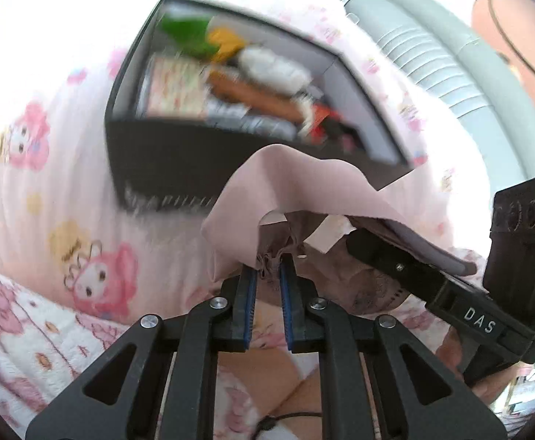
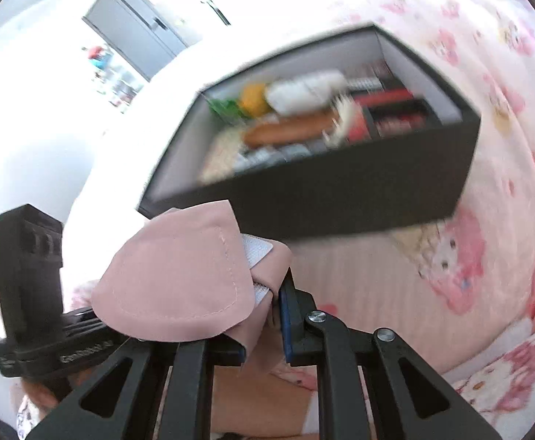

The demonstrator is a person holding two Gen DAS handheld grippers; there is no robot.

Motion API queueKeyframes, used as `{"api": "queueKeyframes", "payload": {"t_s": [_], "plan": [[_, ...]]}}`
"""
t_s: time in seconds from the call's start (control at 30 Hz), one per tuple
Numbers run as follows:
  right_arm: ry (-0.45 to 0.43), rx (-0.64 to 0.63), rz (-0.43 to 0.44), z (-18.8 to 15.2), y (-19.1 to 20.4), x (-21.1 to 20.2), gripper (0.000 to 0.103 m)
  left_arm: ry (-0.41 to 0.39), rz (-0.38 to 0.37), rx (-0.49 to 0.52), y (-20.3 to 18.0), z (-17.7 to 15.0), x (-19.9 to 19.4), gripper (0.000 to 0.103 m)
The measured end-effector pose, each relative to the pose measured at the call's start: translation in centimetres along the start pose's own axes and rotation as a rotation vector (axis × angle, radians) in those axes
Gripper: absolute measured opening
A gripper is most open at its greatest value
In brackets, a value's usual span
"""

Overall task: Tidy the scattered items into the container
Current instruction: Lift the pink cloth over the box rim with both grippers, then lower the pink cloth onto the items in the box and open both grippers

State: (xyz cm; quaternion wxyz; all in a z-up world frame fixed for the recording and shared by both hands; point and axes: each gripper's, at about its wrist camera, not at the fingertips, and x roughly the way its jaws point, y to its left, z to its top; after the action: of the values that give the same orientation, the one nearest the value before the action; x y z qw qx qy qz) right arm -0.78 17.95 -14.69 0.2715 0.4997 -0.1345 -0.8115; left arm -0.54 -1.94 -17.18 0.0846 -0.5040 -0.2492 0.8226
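A pink cloth (image 1: pixel 304 190) hangs above the bed, just in front of the black box (image 1: pixel 179 168). My left gripper (image 1: pixel 268 266) is shut on a bunched fold of the cloth between its blue pads. The right gripper's black body (image 1: pixel 450 293) reaches in from the right, its fingertips hidden under the cloth. In the right wrist view my right gripper (image 2: pixel 267 293) is shut on the pink cloth (image 2: pixel 172 278), which drapes over its left finger. The black box (image 2: pixel 340 201) stands open behind it, holding several blurred items in green, yellow, white, orange and red.
A pink cartoon-print bedspread (image 1: pixel 47 183) lies under everything. A grey ribbed hose (image 1: pixel 432 55) runs along the upper right, with a person's arm (image 1: pixel 505 36) beyond it. A grey cabinet (image 2: pixel 135 25) stands far back. The left gripper's body (image 2: pixel 29 275) sits at the left edge.
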Motion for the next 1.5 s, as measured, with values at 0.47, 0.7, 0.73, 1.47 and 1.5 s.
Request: {"api": "queueKeyframes", "payload": {"t_s": [0.47, 0.7, 0.73, 1.47, 1.5], "plan": [[-0.071, -0.16, 0.015, 20.8, 2.7, 5.3, 0.012, -0.177, 0.069, 0.041, -0.7, 16.7, -3.1, 0.012], [0.152, -0.03, -0.097, 19.7, -3.8, 11.3, 0.014, 0.006, 0.243, -0.002, 2.6, 17.8, 1.9, 0.021], [0.135, -0.028, -0.108, 19.8, -4.1, 11.0, 0.014, -0.004, 0.269, -0.006, 2.6, 17.9, 1.8, 0.022], [0.161, -0.096, -0.118, 18.2, -3.8, 9.8, 0.033, 0.056, 0.206, 0.021, -1.5, 18.8, 6.7, 0.032], [0.161, -0.098, -0.102, 18.2, -3.8, 9.6, 0.034, 0.071, 0.248, 0.009, -1.0, 19.0, 7.3, 0.032]]}}
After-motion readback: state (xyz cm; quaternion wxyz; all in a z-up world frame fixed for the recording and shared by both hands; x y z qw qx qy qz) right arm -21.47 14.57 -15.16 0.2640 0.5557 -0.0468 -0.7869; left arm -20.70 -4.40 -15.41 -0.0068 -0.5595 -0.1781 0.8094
